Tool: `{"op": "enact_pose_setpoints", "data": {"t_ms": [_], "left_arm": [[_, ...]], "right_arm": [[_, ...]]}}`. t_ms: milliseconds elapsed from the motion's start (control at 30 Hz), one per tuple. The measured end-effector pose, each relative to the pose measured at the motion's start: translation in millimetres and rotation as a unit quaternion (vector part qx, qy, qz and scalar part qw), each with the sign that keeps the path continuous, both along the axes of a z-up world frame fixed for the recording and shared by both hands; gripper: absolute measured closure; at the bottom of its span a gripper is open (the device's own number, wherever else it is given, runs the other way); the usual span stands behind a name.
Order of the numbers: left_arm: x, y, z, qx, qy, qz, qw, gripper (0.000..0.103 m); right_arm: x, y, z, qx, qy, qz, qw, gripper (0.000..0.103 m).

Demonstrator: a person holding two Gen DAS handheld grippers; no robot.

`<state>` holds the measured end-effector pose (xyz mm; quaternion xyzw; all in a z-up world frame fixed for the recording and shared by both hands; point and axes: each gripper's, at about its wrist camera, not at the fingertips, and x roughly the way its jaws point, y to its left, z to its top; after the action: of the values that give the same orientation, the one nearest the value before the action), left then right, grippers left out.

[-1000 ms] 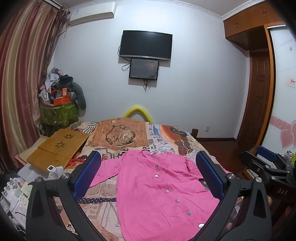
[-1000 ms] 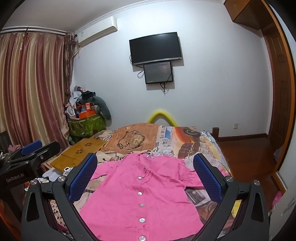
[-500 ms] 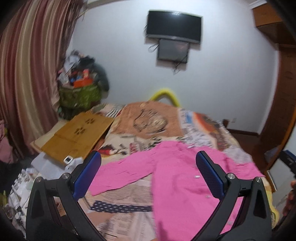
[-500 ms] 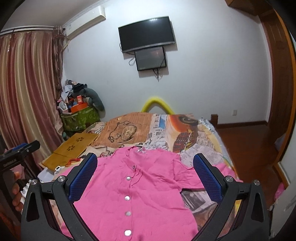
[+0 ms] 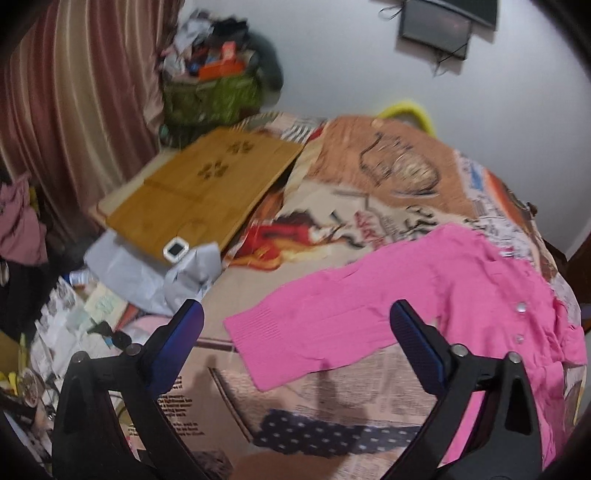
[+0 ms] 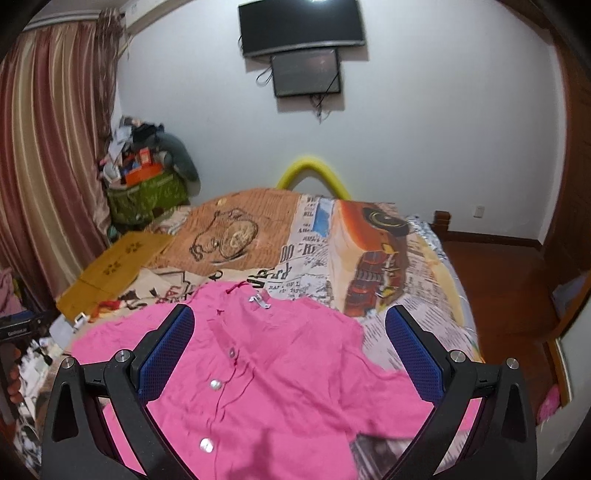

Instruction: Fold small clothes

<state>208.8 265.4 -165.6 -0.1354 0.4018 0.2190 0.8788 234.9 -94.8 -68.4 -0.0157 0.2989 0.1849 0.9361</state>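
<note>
White wall [image 6: 424,122] with mounted television [image 6: 301,26], striped curtain [image 6: 48,147], wooden floor [image 6: 498,280].

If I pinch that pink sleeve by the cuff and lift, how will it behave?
The pink sleeve lies flat and wrinkled, so it will likely droop limply. It probably weighs little. Joined to the cardigan, it may drag the body along the bedspread.

The cardigan [image 6: 280,376] is bright pink with pale, silvery buttons down its front. Under it, the bedspread [image 6: 314,236] is a patchwork print of black-on-cream newsprint lettering, an orange panel with a dark line drawing, an orange-red car and a navy strip with white dots [image 5: 332,434]. The left gripper [image 5: 295,328] and right gripper [image 6: 290,332] are black with blue textured pads. The wooden board [image 5: 199,188] is honey-yellow with flower-shaped cutouts. The curtain [image 6: 48,147] is striped maroon and tan. The wall [image 6: 424,129] is white, the TV [image 6: 301,26] black, the foam arch [image 6: 314,173] yellow.
</note>
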Motion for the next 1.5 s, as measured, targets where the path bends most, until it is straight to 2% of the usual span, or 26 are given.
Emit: {"op": "enact_pose_setpoints", "data": {"t_ms": [200, 233, 333, 433, 533, 600, 633, 767, 800, 833, 867, 967, 1000, 1067, 1133, 1267, 1367, 1500], "left_arm": [[0.3, 38.8, -40.8, -0.055, 0.039, 0.031, 0.9972, 0.028], [0.9, 41.6, -46.2, -0.064, 0.043, 0.030, 0.9966, 0.029], [3.8, 48.7, -62.3, -0.076, 0.056, 0.031, 0.9950, 0.033], [6.3, 52.7, -74.2, -0.092, 0.061, 0.036, 0.9932, 0.034], [8.3, 62.9, -91.3, -0.130, 0.065, 0.047, 0.9882, 0.042], [8.6, 68.5, -100.9, -0.148, 0.071, 0.056, 0.9849, 0.054], [9.4, 70.8, -105.5, -0.153, 0.073, 0.061, 0.9837, 0.056], [14.1, 70.9, -109.3, -0.150, 0.074, 0.055, 0.9843, 0.080], [15.7, 69.0, -109.0, -0.148, 0.074, 0.049, 0.9850, 0.090], [17.0, 67.3, -108.6, -0.148, 0.073, 0.044, 0.9853, 0.094], [17.5, 66.8, -108.3, -0.146, 0.073, 0.041, 0.9857, 0.096], [18.8, 65.9, -104.5, -0.129, 0.072, 0.039, 0.9882, 0.097], [19.1, 66.1, -101.1, -0.113, 0.072, 0.044, 0.9899, 0.097], [18.8, 68.4, -91.8, -0.079, 0.070, 0.052, 0.9930, 0.097], [17.8, 71.7, -79.7, -0.073, 0.060, 0.053, 0.9941, 0.097], [21.7, 62.0, -40.7, -0.055, 0.028, 0.033, 0.9976, 0.098], [30.0, 41.0, -8.4, -0.053, -0.001, -0.002, 0.9986, 0.098], [50.7, -1.3, 29.3, -0.047, -0.027, -0.061, 0.9967, 0.098]], "right_arm": [[45.5, 37.5, -20.9, -0.016, 0.037, 0.042, 0.998, 0.001], [50.8, 43.6, -24.4, -0.017, 0.044, 0.049, 0.998, 0.002], [70.2, 66.8, -37.0, -0.029, 0.064, 0.077, 0.995, 0.006], [90.9, 88.6, -52.5, -0.048, 0.089, 0.102, 0.990, 0.017], [109.5, 106.8, -67.6, -0.063, 0.116, 0.122, 0.984, 0.025], [118.6, 116.6, -77.6, -0.069, 0.130, 0.132, 0.980, 0.026], [123.1, 121.3, -83.0, -0.072, 0.138, 0.138, 0.978, 0.026], [137.8, 139.5, -100.9, -0.088, 0.161, 0.152, 0.971, 0.031], [141.6, 143.8, -105.3, -0.093, 0.166, 0.154, 0.969, 0.034], [143.9, 147.1, -109.7, -0.098, 0.173, 0.156, 0.968, 0.037], [145.7, 149.5, -114.2, -0.101, 0.180, 0.157, 0.966, 0.044], [148.3, 155.6, -126.7, -0.107, 0.201, 0.165, 0.960, 0.057], [148.3, 157.2, -130.4, -0.114, 0.205, 0.167, 0.958, 0.066], [144.3, 161.7, -133.6, -0.135, 0.192, 0.166, 0.958, 0.072], [138.8, 161.1, -130.4, -0.146, 0.182, 0.170, 0.957, 0.072], [131.0, 147.8, -114.1, -0.123, 0.175, 0.166, 0.963, 0.072], [121.3, 132.1, -99.1, -0.090, 0.172, 0.161, 0.968, 0.072], [106.3, 107.1, -83.1, -0.055, 0.169, 0.151, 0.972, 0.063]]}}
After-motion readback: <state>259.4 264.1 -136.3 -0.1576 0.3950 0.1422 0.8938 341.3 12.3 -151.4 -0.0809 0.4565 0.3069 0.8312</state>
